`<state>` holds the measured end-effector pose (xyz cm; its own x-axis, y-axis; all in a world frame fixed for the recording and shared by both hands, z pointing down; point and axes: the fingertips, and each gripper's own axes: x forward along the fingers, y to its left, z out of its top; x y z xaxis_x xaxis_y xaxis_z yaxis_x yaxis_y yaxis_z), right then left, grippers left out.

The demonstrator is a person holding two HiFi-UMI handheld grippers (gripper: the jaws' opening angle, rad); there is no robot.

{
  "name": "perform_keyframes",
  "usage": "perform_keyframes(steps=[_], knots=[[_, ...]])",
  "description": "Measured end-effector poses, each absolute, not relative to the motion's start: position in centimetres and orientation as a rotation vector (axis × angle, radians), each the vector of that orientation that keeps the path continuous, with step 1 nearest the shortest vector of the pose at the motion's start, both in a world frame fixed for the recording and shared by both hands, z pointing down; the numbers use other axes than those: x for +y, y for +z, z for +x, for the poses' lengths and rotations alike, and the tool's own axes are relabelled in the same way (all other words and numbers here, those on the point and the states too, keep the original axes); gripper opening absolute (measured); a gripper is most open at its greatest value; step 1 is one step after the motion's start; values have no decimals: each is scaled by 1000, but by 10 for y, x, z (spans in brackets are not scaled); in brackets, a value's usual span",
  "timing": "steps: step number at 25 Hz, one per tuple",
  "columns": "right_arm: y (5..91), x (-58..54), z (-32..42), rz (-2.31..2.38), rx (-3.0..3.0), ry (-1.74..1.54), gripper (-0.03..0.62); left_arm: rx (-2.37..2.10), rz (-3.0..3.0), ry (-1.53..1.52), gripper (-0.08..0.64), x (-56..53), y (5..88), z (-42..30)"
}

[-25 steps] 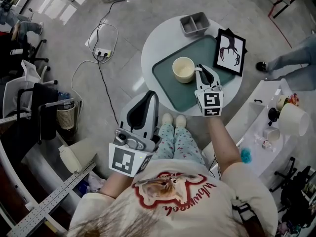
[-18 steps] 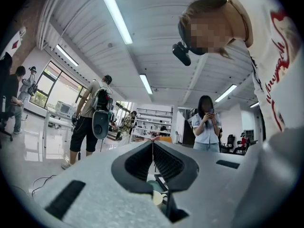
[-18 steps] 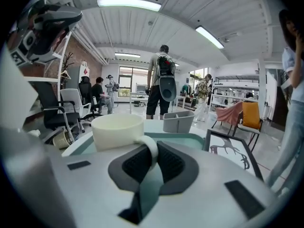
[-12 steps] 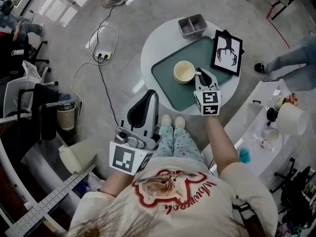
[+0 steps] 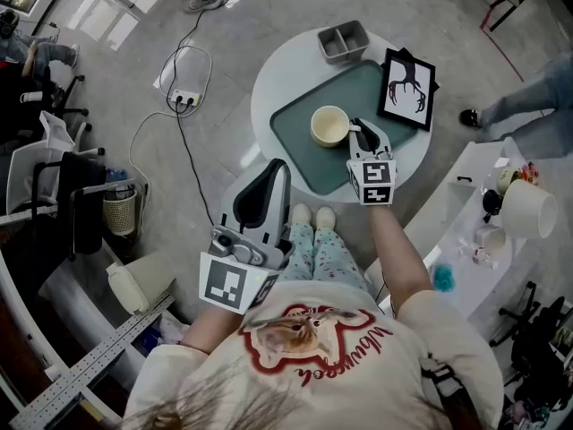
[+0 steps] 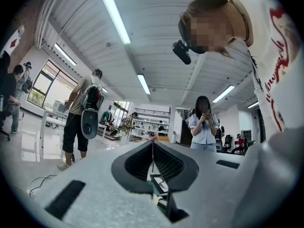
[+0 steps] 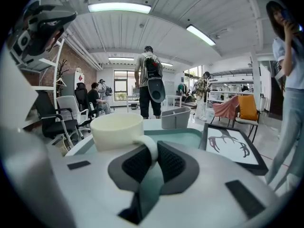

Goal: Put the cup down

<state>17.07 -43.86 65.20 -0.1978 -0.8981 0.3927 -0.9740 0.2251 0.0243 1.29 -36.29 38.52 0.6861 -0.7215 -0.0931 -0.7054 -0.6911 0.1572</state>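
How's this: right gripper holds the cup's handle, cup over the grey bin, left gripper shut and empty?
Wrong spot: the head view shows the cup over the green tray, not the bin, which stands beyond the tray. The right gripper does hold the handle; the left gripper is shut and empty.

Open-plan office or lab floor: strip lights [image 7: 118, 7] line a ribbed ceiling, swivel chairs [image 7: 71, 113] stand by a brick wall [image 7: 76, 61], a person with a backpack [image 7: 149, 80] stands among workstations, and a power strip [image 5: 185, 98] trails cables across the grey floor [image 5: 269, 16].
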Motion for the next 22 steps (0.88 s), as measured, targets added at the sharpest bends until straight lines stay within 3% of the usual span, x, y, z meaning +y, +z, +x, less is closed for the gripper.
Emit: perform_keyframes(steps=[22], knots=[[634,-418,165,1910,-2045,196,44,-1070,2789,-164,17,-368,394,24]])
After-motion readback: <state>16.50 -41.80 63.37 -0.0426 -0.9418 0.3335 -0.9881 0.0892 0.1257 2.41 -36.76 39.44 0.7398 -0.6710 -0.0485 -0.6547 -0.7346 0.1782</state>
